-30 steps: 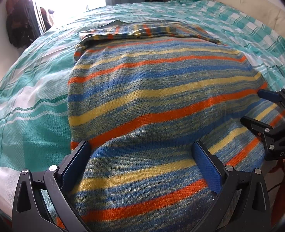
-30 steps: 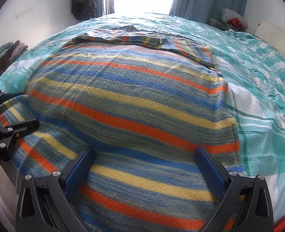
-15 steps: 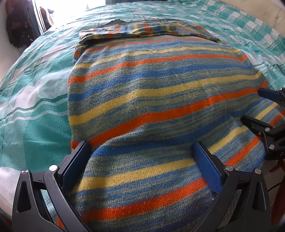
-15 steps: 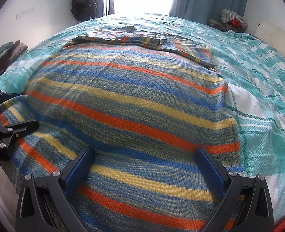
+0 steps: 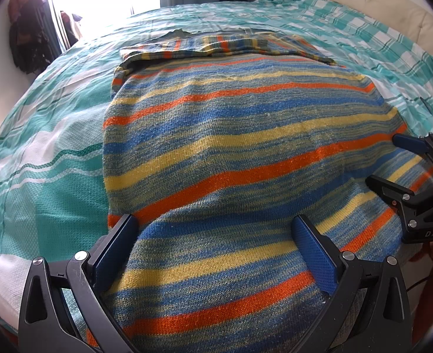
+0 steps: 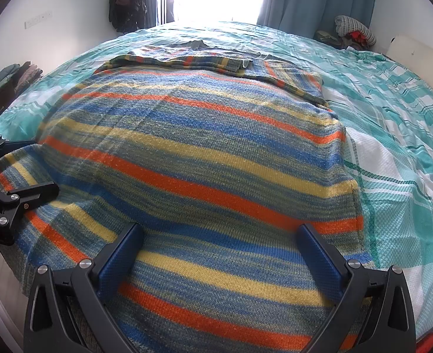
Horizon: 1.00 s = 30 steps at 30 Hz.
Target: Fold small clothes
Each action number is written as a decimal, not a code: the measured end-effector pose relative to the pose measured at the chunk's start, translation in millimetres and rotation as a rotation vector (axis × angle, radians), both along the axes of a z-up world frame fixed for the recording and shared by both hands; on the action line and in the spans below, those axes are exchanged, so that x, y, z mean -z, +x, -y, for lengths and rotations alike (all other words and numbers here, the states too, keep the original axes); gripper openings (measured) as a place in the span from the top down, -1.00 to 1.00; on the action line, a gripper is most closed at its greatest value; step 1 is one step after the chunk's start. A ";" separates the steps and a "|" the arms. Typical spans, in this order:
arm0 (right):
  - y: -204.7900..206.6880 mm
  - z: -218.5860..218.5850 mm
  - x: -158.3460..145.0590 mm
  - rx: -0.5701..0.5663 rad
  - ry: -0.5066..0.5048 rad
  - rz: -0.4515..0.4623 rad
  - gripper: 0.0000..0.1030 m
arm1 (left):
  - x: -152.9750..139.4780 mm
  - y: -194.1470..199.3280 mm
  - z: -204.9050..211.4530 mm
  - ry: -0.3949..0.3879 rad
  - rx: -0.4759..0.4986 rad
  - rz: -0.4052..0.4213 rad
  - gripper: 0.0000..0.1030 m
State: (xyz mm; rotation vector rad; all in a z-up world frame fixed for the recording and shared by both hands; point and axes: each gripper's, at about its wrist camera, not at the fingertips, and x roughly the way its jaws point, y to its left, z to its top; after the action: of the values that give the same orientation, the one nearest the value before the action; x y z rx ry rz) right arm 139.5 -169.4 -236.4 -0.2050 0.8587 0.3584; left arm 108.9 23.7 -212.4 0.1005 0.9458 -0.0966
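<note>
Both tools, left tool (image 5: 213,241) and right tool (image 6: 222,245), hover spread over the striped sweater's (image 5: 246,147) near hem; grabbing one layer could drag it crooked across the bed (image 5: 54,191).

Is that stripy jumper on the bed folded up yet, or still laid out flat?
Mostly spread flat. The striped sweater covers the bed in one wide layer; only its sleeves are folded across the far end.
</note>
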 end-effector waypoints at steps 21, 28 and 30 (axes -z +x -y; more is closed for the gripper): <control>11.8 12.5 -22.2 -0.062 -0.036 -0.171 -0.99 | -15.1 -5.2 -2.3 0.015 0.047 -0.110 -0.99; 11.9 108.4 -94.1 0.087 0.010 -0.098 -0.90 | -57.8 -55.3 -30.4 0.005 0.061 -0.108 -0.97; 12.3 139.7 -104.9 0.136 0.062 -0.126 -0.90 | -70.3 -58.4 -54.0 -0.079 -0.005 -0.079 -0.97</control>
State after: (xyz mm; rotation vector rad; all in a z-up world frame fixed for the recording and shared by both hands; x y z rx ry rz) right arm 151.8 -309.0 -131.5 -0.0668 0.9792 0.2723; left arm 50.5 77.7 -142.0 0.0211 1.0203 -0.1344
